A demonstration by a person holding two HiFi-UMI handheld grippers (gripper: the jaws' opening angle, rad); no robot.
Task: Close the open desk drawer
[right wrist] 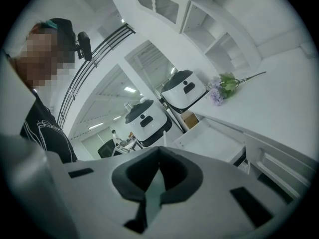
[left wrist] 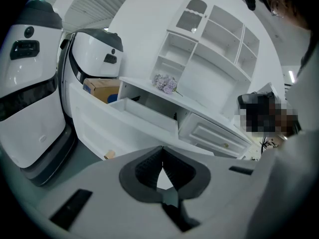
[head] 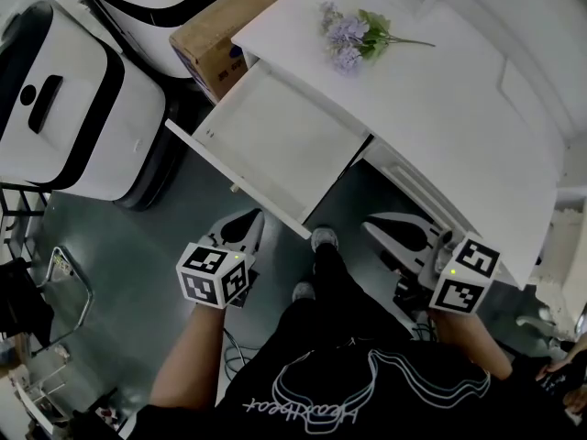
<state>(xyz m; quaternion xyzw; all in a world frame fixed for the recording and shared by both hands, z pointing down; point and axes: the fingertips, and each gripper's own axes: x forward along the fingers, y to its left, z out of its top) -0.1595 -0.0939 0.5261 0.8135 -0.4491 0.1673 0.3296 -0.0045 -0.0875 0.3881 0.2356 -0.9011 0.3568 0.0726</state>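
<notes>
The drawer [head: 275, 145] stood pulled out from our desk [head: 440, 117], below the flowers [head: 353, 37]. We held the left gripper [head: 254, 225] and right gripper [head: 374, 229] just before its front, both pressed together, empty, touching nothing.

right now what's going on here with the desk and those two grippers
A person stands at a white desk with a gripper in each hand. The desk drawer is pulled out and looks empty. The left gripper hangs just short of the drawer's front and the right gripper is off to its side. Both have their jaws together on nothing, and neither touches the drawer, so closing has not yet begun. Purple flowers lie on the desk.
</notes>
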